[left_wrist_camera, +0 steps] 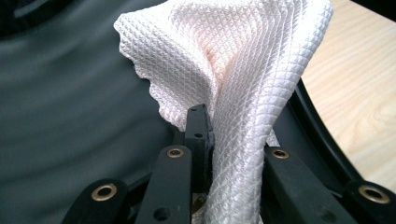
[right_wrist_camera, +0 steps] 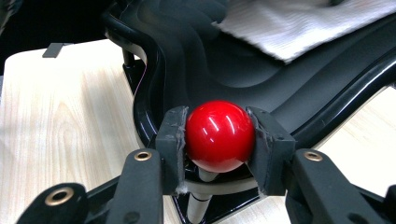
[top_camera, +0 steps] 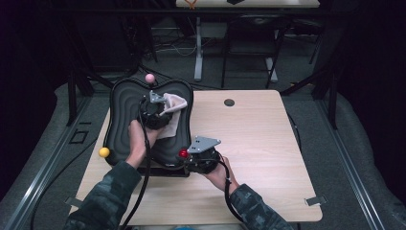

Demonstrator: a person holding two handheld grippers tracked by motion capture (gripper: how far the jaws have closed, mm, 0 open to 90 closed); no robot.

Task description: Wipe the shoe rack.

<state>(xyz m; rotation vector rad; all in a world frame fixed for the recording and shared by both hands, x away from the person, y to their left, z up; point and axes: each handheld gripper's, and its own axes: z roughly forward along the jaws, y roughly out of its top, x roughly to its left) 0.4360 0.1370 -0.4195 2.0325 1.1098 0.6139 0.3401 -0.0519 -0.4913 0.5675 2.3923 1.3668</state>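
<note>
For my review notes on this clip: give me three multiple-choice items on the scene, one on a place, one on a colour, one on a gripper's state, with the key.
1. Where does the black tray lie?
A. at the table's left side
B. on the floor
C. at the table's right edge

2. What colour is the ball between the right gripper's jaws?
A. yellow
B. red
C. pink

3. What is the left gripper doing?
A. standing open over bare wood
B. clamping a ball
C. pinching the white cloth

Key: 1 A, the high view shows the tray on the table's left part. 2 B, the right gripper view shows a glossy red ball pressed by both pads. 3 C, the left gripper view shows cloth squeezed between the jaws.
</note>
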